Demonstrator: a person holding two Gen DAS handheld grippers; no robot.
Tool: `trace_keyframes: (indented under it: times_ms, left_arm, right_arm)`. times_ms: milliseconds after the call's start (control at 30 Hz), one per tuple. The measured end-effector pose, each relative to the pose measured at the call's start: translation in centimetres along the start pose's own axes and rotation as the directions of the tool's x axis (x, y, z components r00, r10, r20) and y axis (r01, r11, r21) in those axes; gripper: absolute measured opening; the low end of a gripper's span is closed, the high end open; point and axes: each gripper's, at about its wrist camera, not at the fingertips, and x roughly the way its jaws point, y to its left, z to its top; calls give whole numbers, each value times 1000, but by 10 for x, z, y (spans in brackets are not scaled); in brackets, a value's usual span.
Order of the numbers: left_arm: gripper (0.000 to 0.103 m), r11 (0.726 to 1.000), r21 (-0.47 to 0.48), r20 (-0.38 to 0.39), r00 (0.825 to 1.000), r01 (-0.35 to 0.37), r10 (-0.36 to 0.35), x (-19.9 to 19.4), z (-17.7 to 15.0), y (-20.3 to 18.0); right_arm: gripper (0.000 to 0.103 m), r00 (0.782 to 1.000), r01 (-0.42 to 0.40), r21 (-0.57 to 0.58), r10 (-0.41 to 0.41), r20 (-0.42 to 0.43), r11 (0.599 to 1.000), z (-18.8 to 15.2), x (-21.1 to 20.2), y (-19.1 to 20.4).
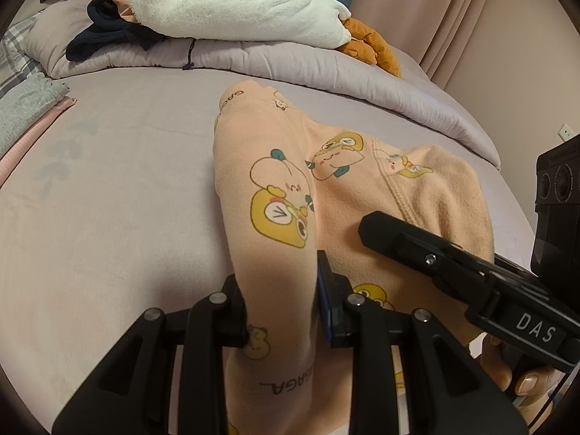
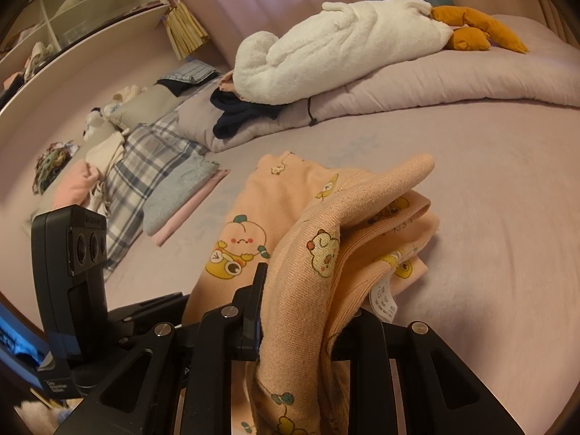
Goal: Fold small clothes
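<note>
Both grippers, left gripper [image 1: 281, 301] and right gripper [image 2: 308, 320], clamp the peach pajama [image 1: 275, 181] (mid-fold) near the white plush [image 1: 232, 3]; uneven pull could skew layers

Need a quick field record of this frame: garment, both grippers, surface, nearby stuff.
garment: peach cartoon-print pajama piece, partly folded on the bed
left hand-held gripper: shut on a fold of the garment
right hand-held gripper: shut on bunched layers, care label showing
surface: mauve bedsheet
nearby: white plush toy, folded comforter, stack of folded clothes
</note>
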Motion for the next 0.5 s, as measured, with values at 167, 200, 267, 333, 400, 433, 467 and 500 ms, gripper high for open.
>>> trace_keyframes:
  times_ms: [167, 200, 267, 333, 400, 433, 467, 500]
  left_arm:
    - [28, 1000, -3, -13, 1000, -2, 2, 6, 0, 2]
    - [28, 1000, -4, -15, 1000, -2, 2, 7, 1, 3]
    - [28, 1000, -6, -19, 1000, -4, 4, 8, 1, 4]
    - [28, 1000, -5, -23, 1000, -9, 9, 10, 1, 4]
    - [28, 1000, -4, -28, 1000, -14, 14, 10, 1, 4]
    - [28, 1000, -5, -30, 999, -15, 15, 11, 1, 4]
    - [28, 1000, -6, -34, 999, -17, 17, 12, 1, 5]
    - [28, 1000, -7, -36, 999, -19, 18, 13, 1, 5]
  right_arm:
    - [25, 1000, 6, 3, -6, -11, 1000, -3, 3, -2]
    - [25, 1000, 7, 4, -7, -13, 1000, -3, 3, -2]
    - [25, 1000, 10, 1, -10, -15, 1000, -3, 5, -1]
    - [25, 1000, 11, 0, -11, -20, 1000, -4, 6, -2]
    - [25, 1000, 12, 1, -12, -25, 1000, -4, 7, -2]
    - [25, 1000, 13, 0, -13, -28, 1000, -4, 7, -3]
    - [25, 999, 15, -1, -15, -30, 1000, -4, 8, -2]
    - [25, 999, 18, -3, -19, -33, 1000, -5, 9, -2]
